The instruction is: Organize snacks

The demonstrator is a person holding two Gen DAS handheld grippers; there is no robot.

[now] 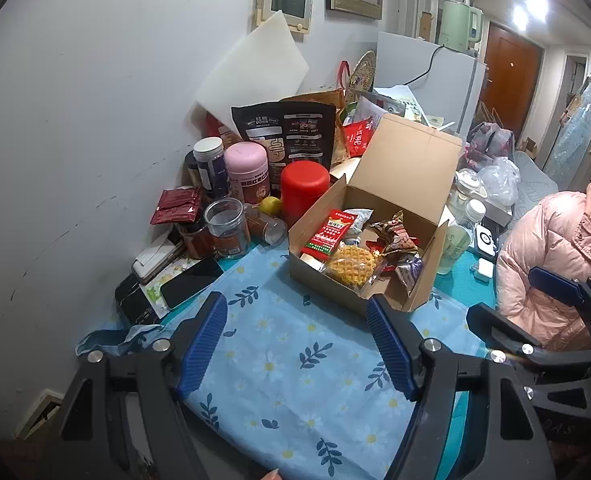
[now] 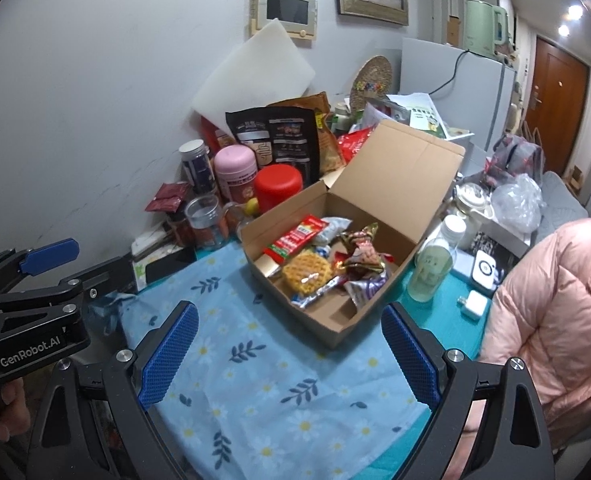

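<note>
Grippers first: my left gripper (image 1: 297, 346) stands partly open with nothing between its blue ribbed pads, and my right gripper (image 2: 291, 354) stands wider, also empty. Both hover over the near part of the pale blue daisy-print cloth (image 2: 263, 392) that covers the table.

Ahead of both, toward the middle of the cloth, sits the open brown cardboard box (image 2: 391, 200), lid flap raised on its far side. Its long axis runs from near right to far left across my views. Inside lie the snacks: a red-and-green flat packet (image 2: 295, 238), a yellow waffle-shaped piece in clear wrap (image 2: 305, 272), and crinkled foil-wrapped sweets (image 2: 359, 252).

The box lies almost dead ahead of the right gripper, slightly right of the left; I judge the right nearer.

Beyond, at the wall edge, jars crowd: a red-lidded canister (image 1: 305, 188) and a pink-lidded tub (image 1: 247, 170). A person in a pink padded jacket (image 2: 555, 312) sits at the right edge.
</note>
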